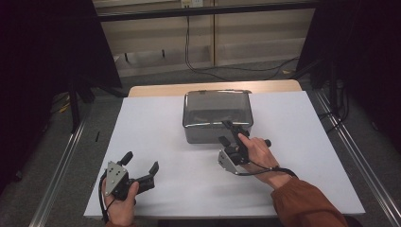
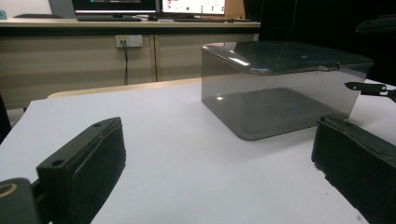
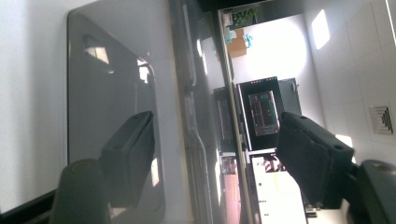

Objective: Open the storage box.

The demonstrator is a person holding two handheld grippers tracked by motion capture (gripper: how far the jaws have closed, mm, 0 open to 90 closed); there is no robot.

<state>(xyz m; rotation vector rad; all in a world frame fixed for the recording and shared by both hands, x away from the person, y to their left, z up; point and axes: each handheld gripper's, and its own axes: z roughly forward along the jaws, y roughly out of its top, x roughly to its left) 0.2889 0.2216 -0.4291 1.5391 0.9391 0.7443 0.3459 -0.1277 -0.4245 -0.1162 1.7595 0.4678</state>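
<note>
A smoky grey see-through box [image 1: 216, 113] with a lid stands at the middle of the white table [image 1: 156, 142]. My right gripper [image 1: 224, 132] is turned on its side at the box's front edge and stands open. One jaw lies over the lid, the other in front of the front wall. In the right gripper view the lid's rim [image 3: 187, 70] runs between the two jaws of my right gripper [image 3: 212, 140], beside the box wall [image 3: 107, 84]. My left gripper [image 1: 141, 161] rests open at the near left, with nothing in it. It [image 2: 218, 140] faces the box [image 2: 280, 93] from a distance.
The table's front edge [image 1: 189, 216] is close to both hands. Metal rails [image 1: 61, 165] run along the floor on either side. Cables [image 1: 227, 68] lie on the floor behind the table. A desk with monitors [image 2: 116, 7] stands farther back.
</note>
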